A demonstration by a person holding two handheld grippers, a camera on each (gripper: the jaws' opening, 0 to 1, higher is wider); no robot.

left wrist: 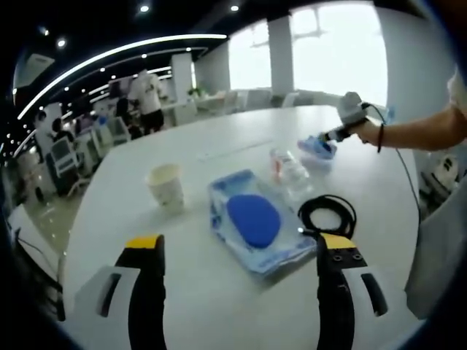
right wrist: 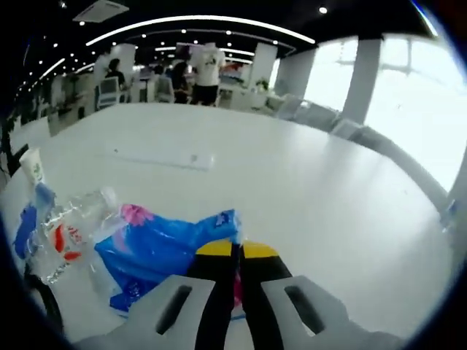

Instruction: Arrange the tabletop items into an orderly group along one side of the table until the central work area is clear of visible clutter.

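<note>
My left gripper (left wrist: 241, 244) hovers open over the white table (left wrist: 219, 306), nothing between its jaws. Just ahead lies a clear package with a blue oval pad (left wrist: 254, 222). A paper cup (left wrist: 166, 186) stands to its left and a black cable coil (left wrist: 328, 213) lies to its right. Farther off is a clear plastic bottle (left wrist: 288, 168). Beyond it my right gripper (left wrist: 337, 134), held by a hand (left wrist: 372, 131), meets a blue packet (left wrist: 317, 148). In the right gripper view my right gripper (right wrist: 237, 251) is shut on the blue packet (right wrist: 164, 251), with the bottle (right wrist: 69, 230) and cup (right wrist: 33, 166) to its left.
A flat white strip (right wrist: 157, 157) lies farther out on the table (right wrist: 306, 189), also seen as the strip (left wrist: 233, 149). People (right wrist: 206, 69) and office chairs (left wrist: 62, 157) are beyond the table's far edge. Bright windows (left wrist: 339, 51) fill the back.
</note>
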